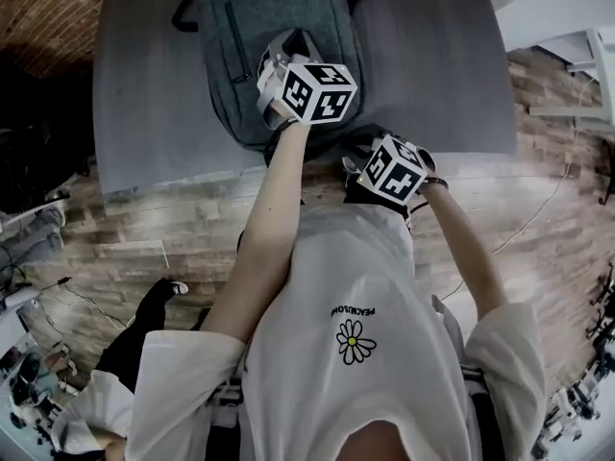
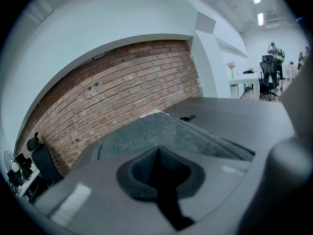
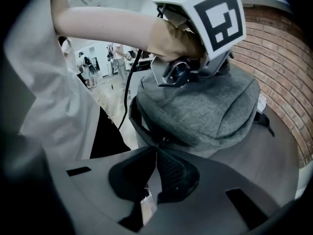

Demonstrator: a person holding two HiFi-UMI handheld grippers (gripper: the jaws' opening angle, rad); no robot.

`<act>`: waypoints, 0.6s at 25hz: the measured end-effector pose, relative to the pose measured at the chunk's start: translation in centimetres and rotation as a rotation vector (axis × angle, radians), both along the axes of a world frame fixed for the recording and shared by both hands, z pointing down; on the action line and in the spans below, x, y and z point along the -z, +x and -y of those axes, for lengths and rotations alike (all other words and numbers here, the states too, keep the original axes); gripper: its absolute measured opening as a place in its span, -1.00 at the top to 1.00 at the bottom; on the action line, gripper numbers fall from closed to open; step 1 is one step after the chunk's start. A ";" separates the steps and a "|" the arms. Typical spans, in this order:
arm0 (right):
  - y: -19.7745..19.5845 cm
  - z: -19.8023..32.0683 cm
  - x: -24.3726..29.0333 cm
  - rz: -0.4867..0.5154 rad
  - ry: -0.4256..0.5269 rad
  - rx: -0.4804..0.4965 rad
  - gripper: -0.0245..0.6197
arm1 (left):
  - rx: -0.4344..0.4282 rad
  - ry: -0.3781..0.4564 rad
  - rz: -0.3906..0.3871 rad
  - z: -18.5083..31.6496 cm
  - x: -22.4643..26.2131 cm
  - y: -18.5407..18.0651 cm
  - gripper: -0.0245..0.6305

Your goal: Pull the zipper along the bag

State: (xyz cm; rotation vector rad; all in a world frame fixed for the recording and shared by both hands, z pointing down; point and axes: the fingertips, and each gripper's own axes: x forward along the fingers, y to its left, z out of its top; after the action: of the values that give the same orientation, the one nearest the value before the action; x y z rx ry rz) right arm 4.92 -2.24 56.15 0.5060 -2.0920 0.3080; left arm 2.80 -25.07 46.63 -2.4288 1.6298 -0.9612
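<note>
A grey table [image 1: 432, 65] fills the top of the head view, above a wood-plank floor [image 1: 538, 209]. A grey fabric bag [image 1: 279, 17] lies on the table at upper centre and reaches the table's near edge. Below it, the person's white shirt [image 1: 356, 286] takes up the lower middle. The shirt's small print, seen upside down above a daisy [image 1: 355, 341], appears to read "PEACEMINUSONE". Each of the 2 grippers carries a cube with black-and-white square markers and no readable words.

The left arm [image 1: 264, 229] stretches straight up the frame, with its hand over the bag's lower middle. The left gripper [image 2: 157, 152] rests on the bag with its jaws together; I cannot tell whether fabric is caught between them. The right arm [image 1: 466, 248] bends in from the lower right, with its hand at the table's near edge, just right of the bag's bottom. The right gripper [image 3: 156, 150] has its jaws pinched on the small zipper pull [image 3: 163, 139] at the bag's near rim.
</note>
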 end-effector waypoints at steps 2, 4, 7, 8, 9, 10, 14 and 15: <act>-0.8 0.0 -0.1 -0.002 0.008 -0.046 0.90 | -0.016 -0.003 -0.015 0.1 0.2 -0.1 0.93; -0.8 0.4 -0.4 -0.040 0.027 -0.083 0.90 | -0.066 -0.005 -0.042 0.0 0.7 0.0 0.93; -0.7 0.7 -1.1 -0.102 0.043 -0.126 0.90 | -0.266 0.043 -0.097 -1.8 2.9 0.6 0.93; -0.7 0.8 -1.3 -0.111 0.047 -0.153 0.90 | -0.356 0.067 -0.113 -2.8 3.8 0.7 0.93; -0.6 0.9 -1.4 -0.115 0.050 -0.186 0.91 | -0.456 0.086 -0.115 -3.9 4.6 0.5 0.93; -0.5 0.9 -1.4 -0.115 0.053 -0.221 0.91 | -0.568 0.094 -0.099 -5.2 5.1 0.1 0.93; -0.7 1.0 -1.4 -0.119 0.062 -0.333 0.91 | -0.998 0.046 0.075 -10.1 3.7 -4.5 0.93; -0.7 1.1 -1.3 -0.123 0.065 -0.355 0.91 | -1.055 0.021 0.110 -10.6 3.1 -6.0 0.93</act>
State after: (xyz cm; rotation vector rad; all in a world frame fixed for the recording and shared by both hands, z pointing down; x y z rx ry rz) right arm 4.21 -3.32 57.46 0.9149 -1.8923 0.4029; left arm -3.19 -14.48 43.57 -2.5714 0.1690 -0.8011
